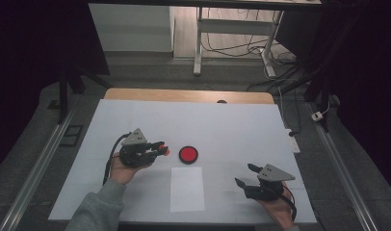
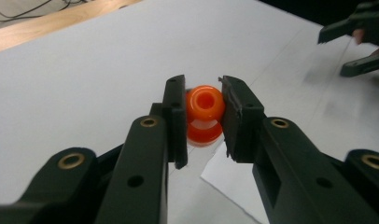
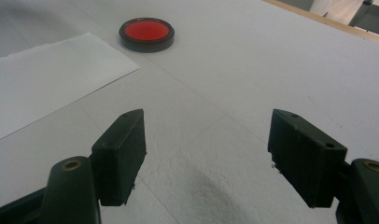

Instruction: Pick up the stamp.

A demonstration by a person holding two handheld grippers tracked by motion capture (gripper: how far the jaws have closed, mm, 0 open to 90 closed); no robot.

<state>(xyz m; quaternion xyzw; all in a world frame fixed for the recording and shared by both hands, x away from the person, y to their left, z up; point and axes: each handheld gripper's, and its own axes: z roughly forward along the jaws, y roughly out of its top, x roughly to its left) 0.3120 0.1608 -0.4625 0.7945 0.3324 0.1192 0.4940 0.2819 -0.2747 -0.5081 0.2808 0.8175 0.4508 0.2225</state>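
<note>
My left gripper [image 1: 161, 148] is shut on a small orange knob-shaped piece [image 2: 204, 114], pinched between its two black pads and held a little above the white table cover [image 1: 136, 120]. In the high view the orange piece [image 1: 165, 151] sits just left of a round red disc with a black rim [image 1: 188, 154]. The red disc [image 3: 146, 33] lies flat on the cover, far ahead of my right gripper [image 3: 208, 154]. My right gripper [image 1: 247, 175] rests at the right front of the table, jaws wide apart with nothing between them. A white paper sheet [image 1: 187, 188] lies below the disc.
The white paper sheet [image 3: 47, 70] lies to the left of my right gripper's jaws. A wooden table edge [image 1: 184, 95] runs along the back. Beyond it are a desk frame [image 1: 199, 43] and cables on the floor. The right gripper [image 2: 360, 42] appears at the top right of the left gripper view.
</note>
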